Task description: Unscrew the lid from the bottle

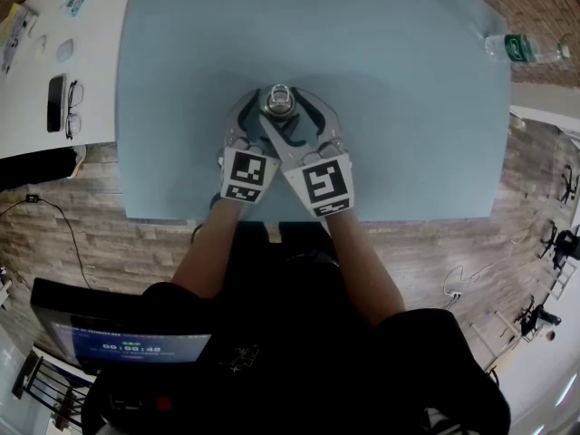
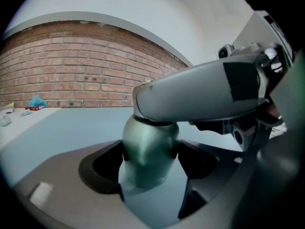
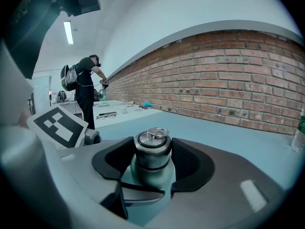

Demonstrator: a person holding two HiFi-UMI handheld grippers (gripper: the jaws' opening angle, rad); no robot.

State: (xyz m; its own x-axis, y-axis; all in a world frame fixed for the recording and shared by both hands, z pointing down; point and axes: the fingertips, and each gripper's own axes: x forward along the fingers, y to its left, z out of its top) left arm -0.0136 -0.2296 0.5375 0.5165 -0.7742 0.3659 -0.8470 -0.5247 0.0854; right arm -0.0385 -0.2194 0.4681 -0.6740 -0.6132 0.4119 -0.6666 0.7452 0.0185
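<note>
While upright on the blue table (image 1: 408, 107), bottle (image 2: 148, 142) tight in left tongs (image 2: 151, 162), lid (image 3: 152, 144) in right tongs (image 3: 152, 159); brick wall (image 3: 228, 80) behind.

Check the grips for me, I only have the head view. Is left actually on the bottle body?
Observer: Yes. The left gripper has both pads against the green bottle, below its shoulder.
Operator: Right one on the lid?
Observer: The right gripper touches the lid with both pads, one on each side.
Operator: Lid off yet?
Observer: No, it sits upright on the bottle's neck.
</note>
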